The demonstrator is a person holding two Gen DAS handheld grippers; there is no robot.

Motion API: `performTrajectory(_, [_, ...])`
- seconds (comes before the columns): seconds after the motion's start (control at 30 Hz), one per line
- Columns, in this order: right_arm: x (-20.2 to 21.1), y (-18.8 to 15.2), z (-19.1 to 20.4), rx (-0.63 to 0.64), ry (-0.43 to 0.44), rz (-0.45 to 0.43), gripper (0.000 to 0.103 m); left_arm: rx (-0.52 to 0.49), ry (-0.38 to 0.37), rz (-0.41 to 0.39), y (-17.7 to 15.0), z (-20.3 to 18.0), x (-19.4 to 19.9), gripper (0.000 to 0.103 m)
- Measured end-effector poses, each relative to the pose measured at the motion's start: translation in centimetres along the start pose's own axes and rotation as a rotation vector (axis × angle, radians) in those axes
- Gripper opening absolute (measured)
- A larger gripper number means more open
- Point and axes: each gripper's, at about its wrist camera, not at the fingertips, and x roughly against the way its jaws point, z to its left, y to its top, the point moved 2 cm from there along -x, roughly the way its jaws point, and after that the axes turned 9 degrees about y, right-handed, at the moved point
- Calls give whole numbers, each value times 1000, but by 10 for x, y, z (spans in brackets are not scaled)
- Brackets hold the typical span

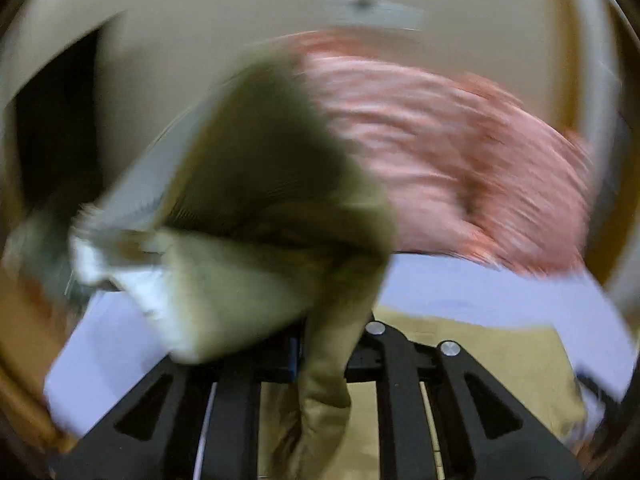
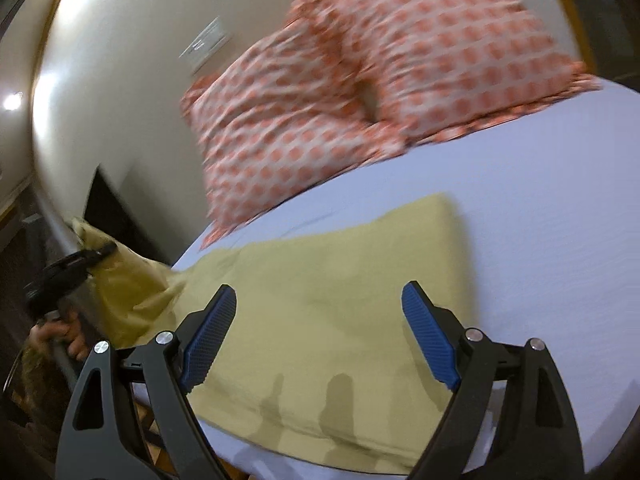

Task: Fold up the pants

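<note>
Olive-yellow pants (image 2: pixel 328 300) lie spread on the lavender bed sheet (image 2: pixel 540 220). My right gripper (image 2: pixel 320 332) is open and empty, hovering just above the pants near the bed's front edge. My left gripper (image 1: pixel 324 354) is shut on the pants (image 1: pixel 256 208), and lifted cloth hangs in front of its lens; this view is blurred. In the right wrist view the left gripper (image 2: pixel 72 268) shows at the far left, off the bed's edge, holding one end of the pants raised.
Two orange-patterned pillows (image 2: pixel 360 92) lean against the cream wall at the head of the bed. They also show in the left wrist view (image 1: pixel 460 160). A dark opening (image 2: pixel 108 212) lies left of the bed.
</note>
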Motion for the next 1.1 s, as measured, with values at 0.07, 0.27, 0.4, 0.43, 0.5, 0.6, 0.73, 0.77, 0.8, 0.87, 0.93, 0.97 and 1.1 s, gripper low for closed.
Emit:
performTrajectory(0.07, [17,6,-16,-41,-48,-49,87,-173,-110,-44,-6,-66,12,15])
performTrajectory(0.27, [55,18,-61,-189,-99,-132,87,-592,-394,35,-106,-204,23,13])
performTrajectory(0.4, [40,27,-69,-200,-68,-61,87,-678,-391,35,-145,-212,23,16])
performTrajectory(0.43, [35,28,-69,-199,-64,-34,86,-688,-386,17,-147,-209,27,18])
performTrajectory(0.5, [12,32,-68,-186,-61,56,82,-635,-459,46,-140,-193,35,27])
performTrajectory(0.6, [-19,33,-68,-161,-95,198,66,-457,-593,134,-117,-160,40,53])
performTrajectory(0.73, [-42,36,-69,-137,-110,272,48,-146,-484,207,-74,-87,-2,65])
performTrajectory(0.77, [-45,37,-71,-147,-98,280,46,-91,-433,239,-70,-70,-18,65])
performTrajectory(0.8, [-48,37,-73,-156,-83,279,46,-26,-371,296,-66,-47,-42,65])
performTrajectory(0.87, [-50,38,-78,-179,-61,277,40,57,-314,404,-65,-23,-78,64])
performTrajectory(0.93, [-49,38,-84,-201,-36,277,33,111,-329,515,-71,-11,-110,64])
performTrajectory(0.97, [-50,36,-88,-221,-4,286,21,109,-338,549,-73,-12,-120,64])
performTrajectory(1.1, [-51,38,-98,-329,138,292,10,54,-404,573,-72,-27,-125,34])
